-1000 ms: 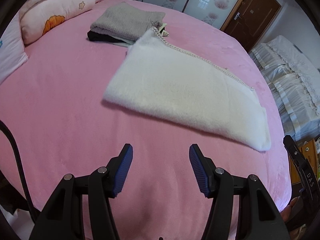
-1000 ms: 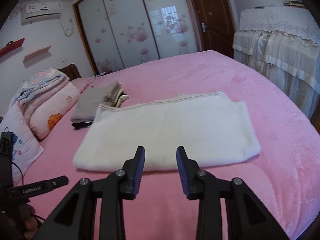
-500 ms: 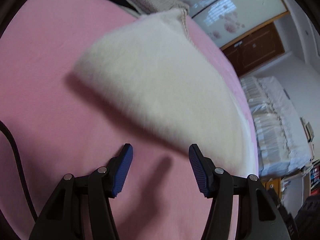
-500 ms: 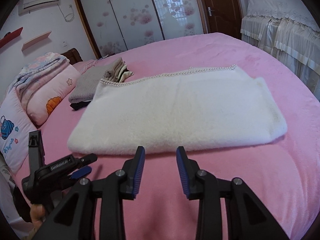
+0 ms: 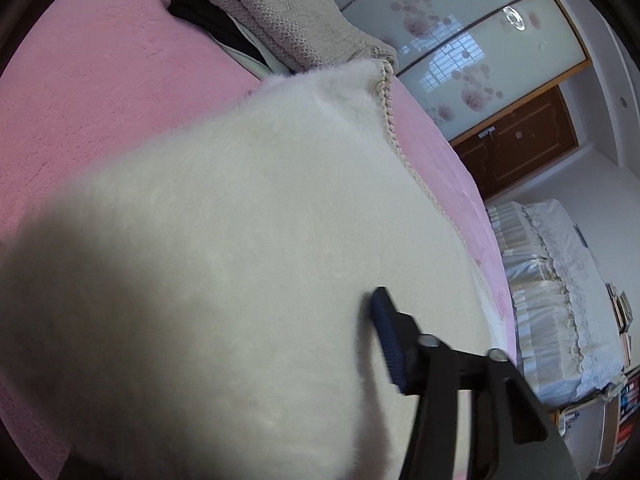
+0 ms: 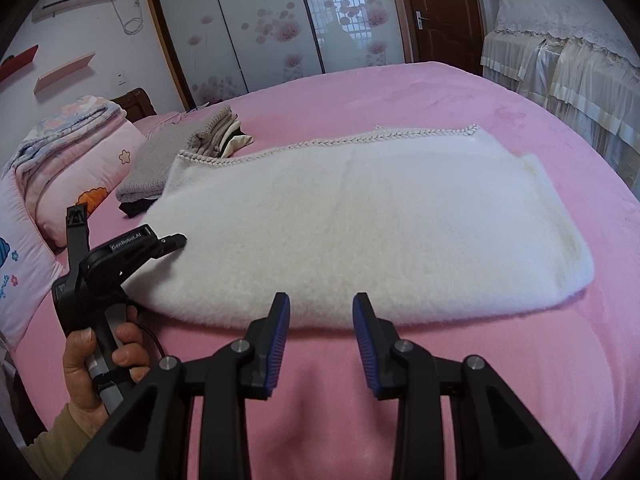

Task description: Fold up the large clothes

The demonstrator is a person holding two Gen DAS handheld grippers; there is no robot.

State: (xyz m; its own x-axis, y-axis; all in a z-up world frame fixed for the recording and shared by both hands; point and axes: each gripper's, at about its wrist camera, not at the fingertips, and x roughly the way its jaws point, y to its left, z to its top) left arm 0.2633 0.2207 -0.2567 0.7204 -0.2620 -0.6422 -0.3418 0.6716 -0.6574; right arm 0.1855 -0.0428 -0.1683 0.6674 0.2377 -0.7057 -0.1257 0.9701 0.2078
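A large white fluffy garment [image 6: 360, 216] lies folded on the pink bed [image 6: 440, 92], with a braided trim along its far edge. In the left wrist view it [image 5: 240, 240] fills the frame. My left gripper [image 6: 176, 240] is at its left end; one blue-padded finger [image 5: 386, 340] rests on top of the cloth and the other finger is hidden under it. The jaws look open around the edge. My right gripper [image 6: 320, 332] is open and empty, just short of the garment's near edge.
A stack of folded clothes, grey knit on top [image 6: 176, 152], sits behind the garment's left end. Pink pillows and a folded quilt [image 6: 60, 148] lie at the left. A lace-covered piece of furniture [image 6: 568, 48] stands at the right. Sliding wardrobe doors [image 6: 280, 20] are behind.
My left gripper has moved forward onto the garment's left end, so one finger went under the cloth. My right gripper came slightly closer to the near edge.
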